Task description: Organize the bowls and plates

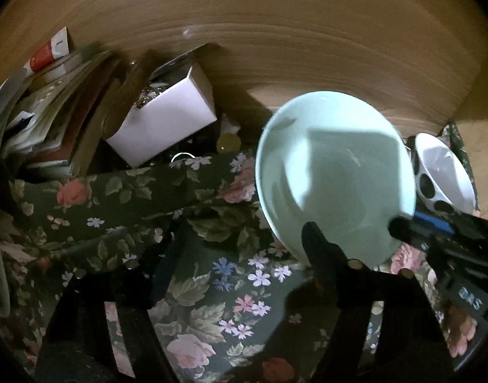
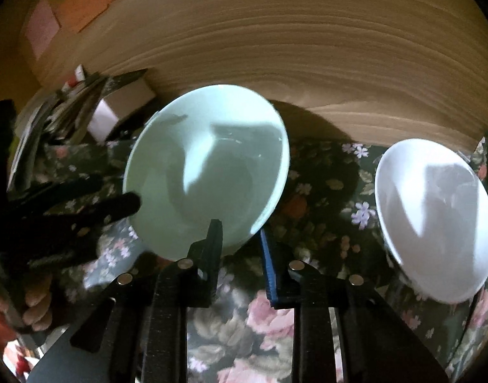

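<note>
A pale green bowl [image 2: 208, 172] is tilted with its inside facing the cameras, above a floral cloth [image 2: 323, 191]. My right gripper [image 2: 240, 239] is shut on its near rim, one finger inside the bowl and the blue-padded finger outside. In the left wrist view the same green bowl [image 1: 333, 172] fills the right half, and the right gripper [image 1: 413, 223] reaches it from the right. My left gripper [image 1: 237, 236] stands open, its right fingertip [image 1: 311, 233] over the bowl's lower rim and its left finger well clear. A white bowl with black spots [image 1: 441, 172] sits tilted at the far right, seen also as the white bowl [image 2: 435, 217].
A wooden panel [image 1: 275, 48] rises behind the cloth. At the back left stand a white box [image 1: 167, 121] and a leaning stack of books and papers [image 1: 52, 111]. A person's fingers [image 2: 36, 306] hold the left gripper's handle at the lower left.
</note>
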